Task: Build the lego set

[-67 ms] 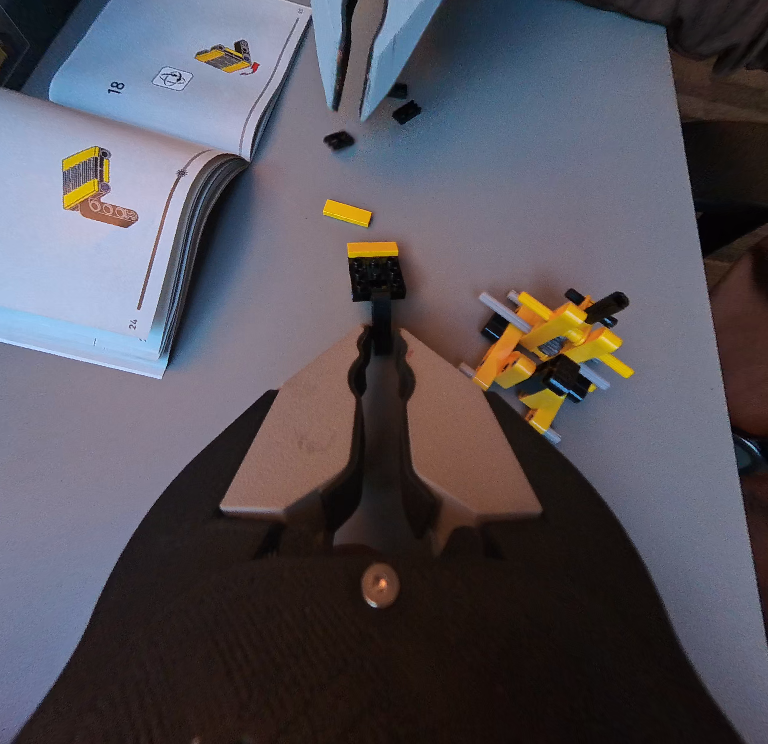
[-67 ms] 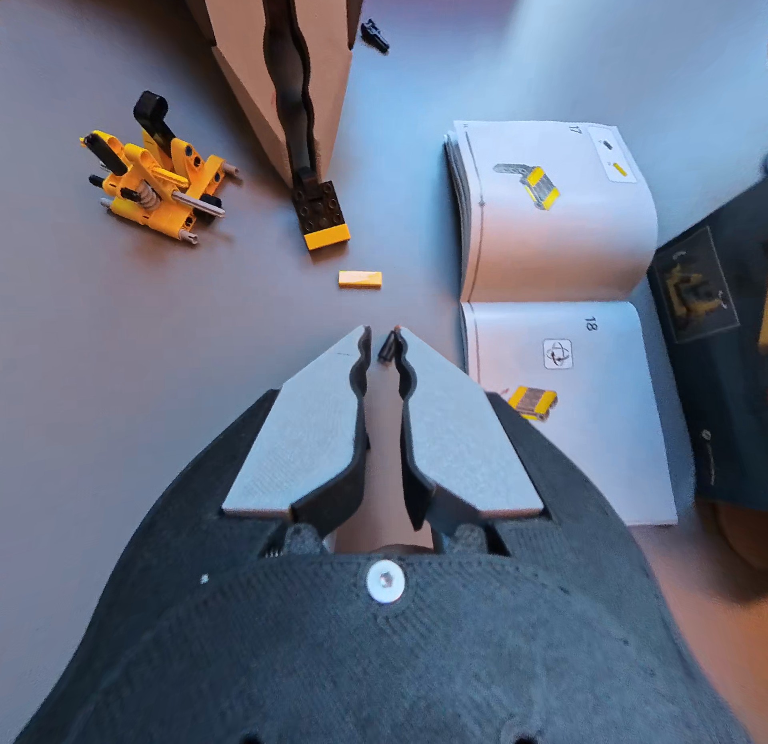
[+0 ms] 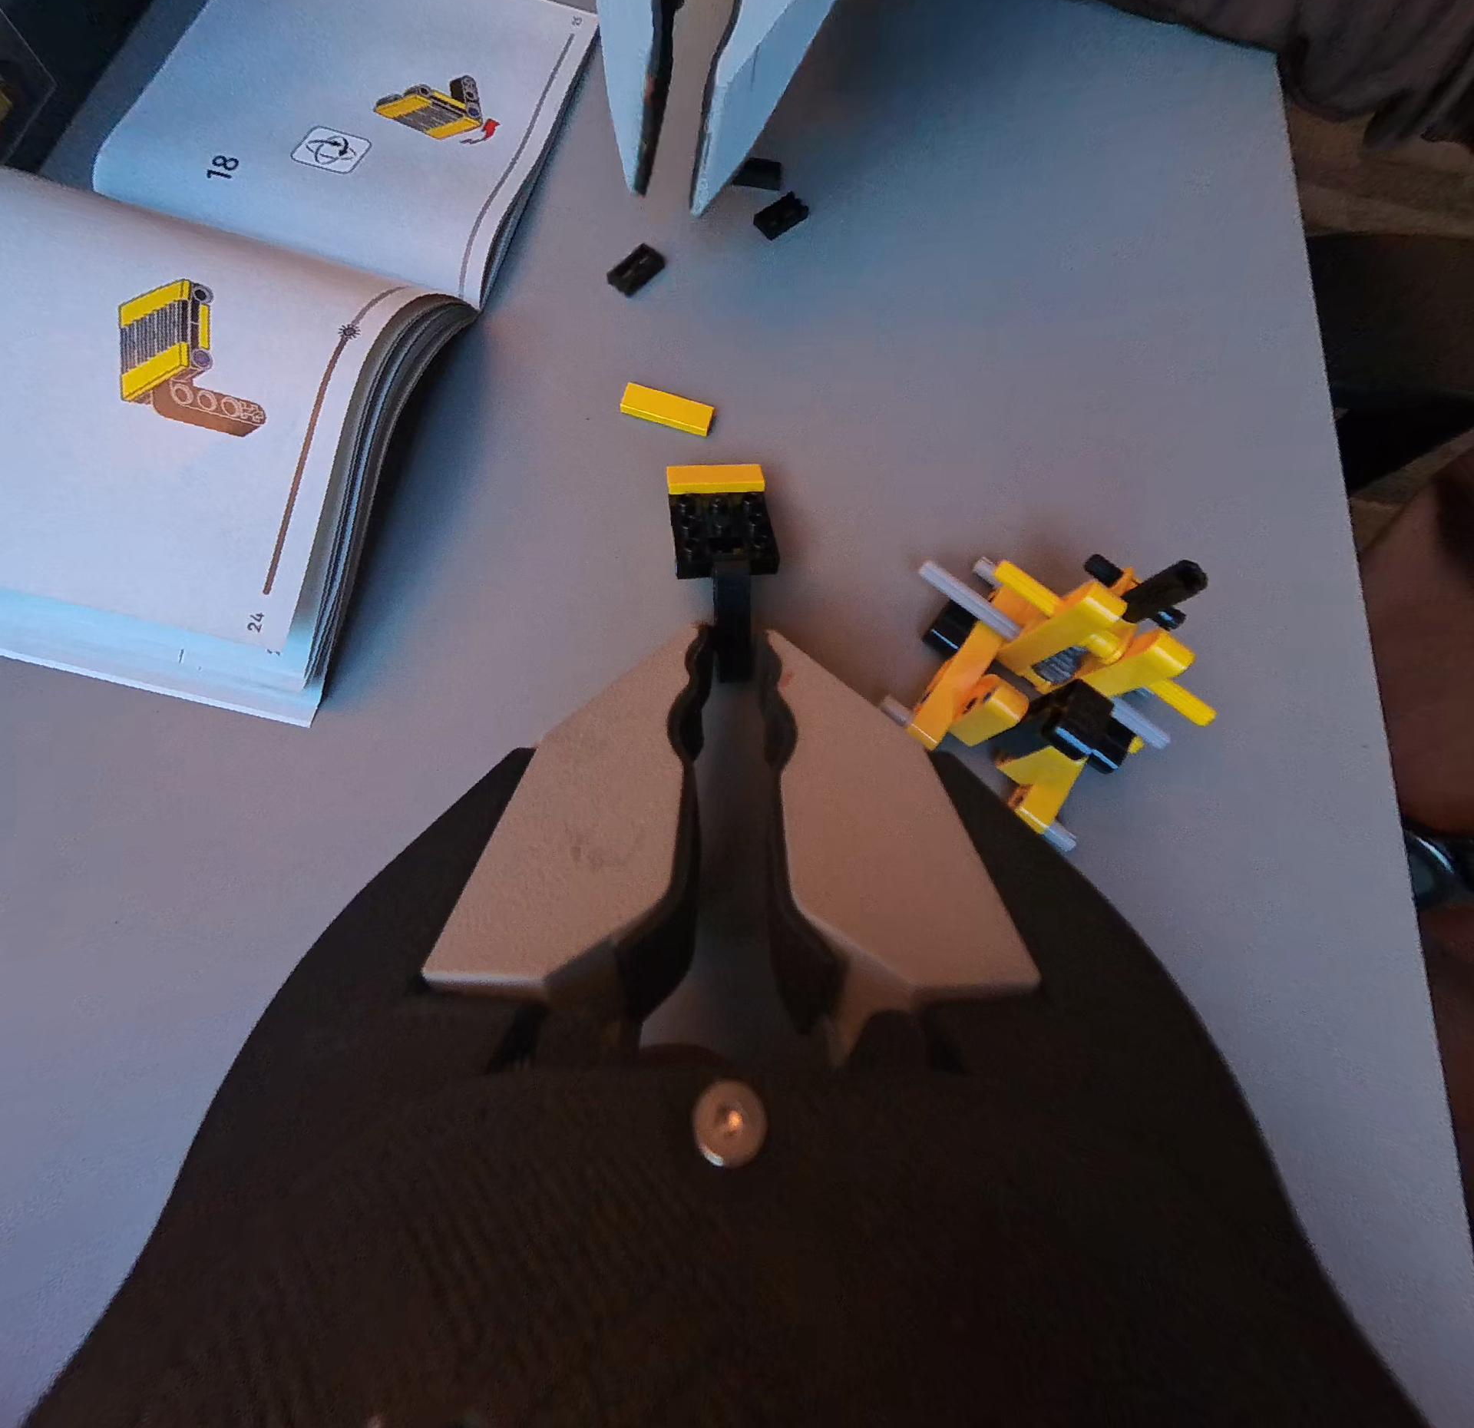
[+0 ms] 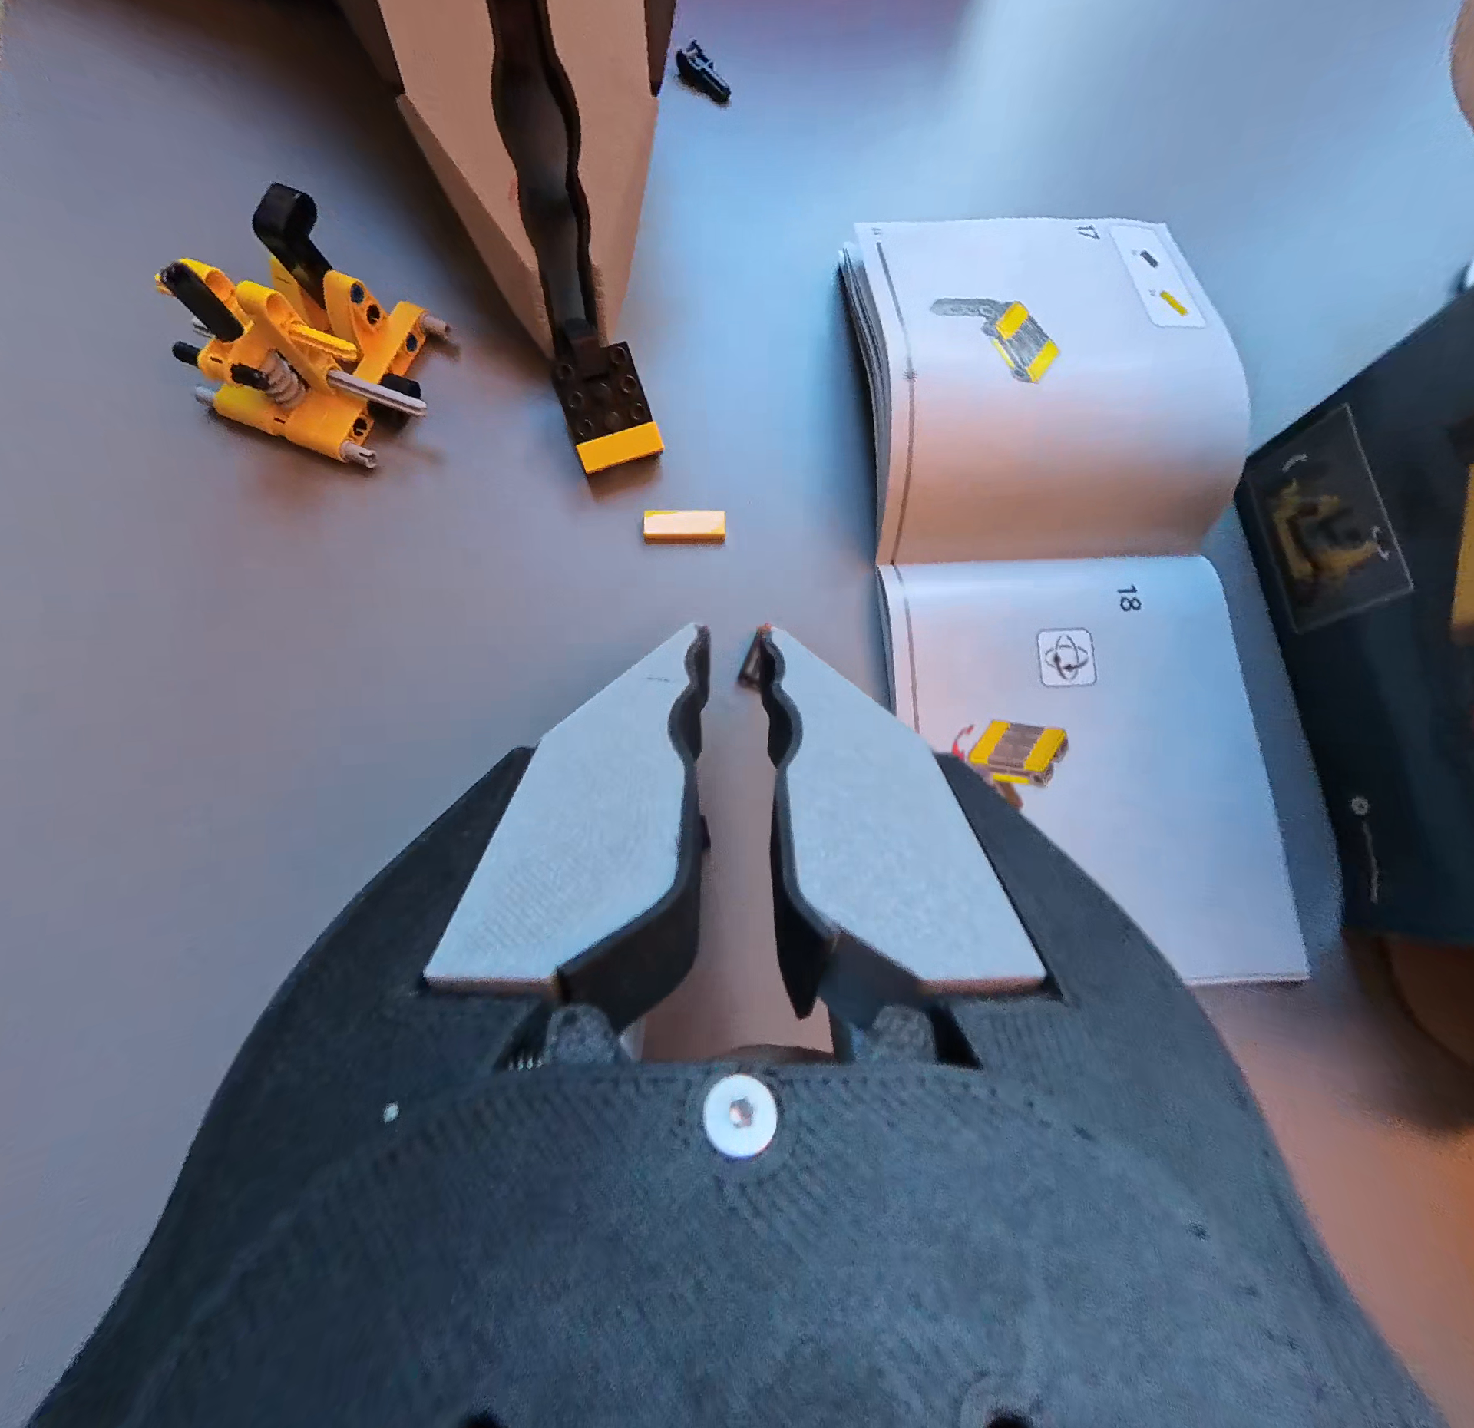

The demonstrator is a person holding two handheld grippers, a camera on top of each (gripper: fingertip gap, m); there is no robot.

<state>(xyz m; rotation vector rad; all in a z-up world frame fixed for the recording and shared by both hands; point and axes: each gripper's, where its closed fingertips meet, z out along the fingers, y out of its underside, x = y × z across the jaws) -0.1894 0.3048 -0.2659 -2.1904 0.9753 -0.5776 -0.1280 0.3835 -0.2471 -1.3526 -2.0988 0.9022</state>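
My left gripper is shut on a black beam that carries a black studded plate with a yellow tile at its far end. The piece rests low over the grey table and also shows in the right wrist view. A loose yellow tile lies just beyond it. My right gripper is slightly open and empty, opposite the left one. A small black piece lies on the table at its right fingertip. A yellow and black assembly lies beside the left gripper.
An open instruction booklet lies on the table, with a dark box next to it. Two small black pieces lie by the right gripper's fingers. A black pin lies farther off. The table edge runs close to the assembly. Some 11 cm of space lies between my two pairs of fingers. The black pin lies around 12 cm away from my left fingertips.
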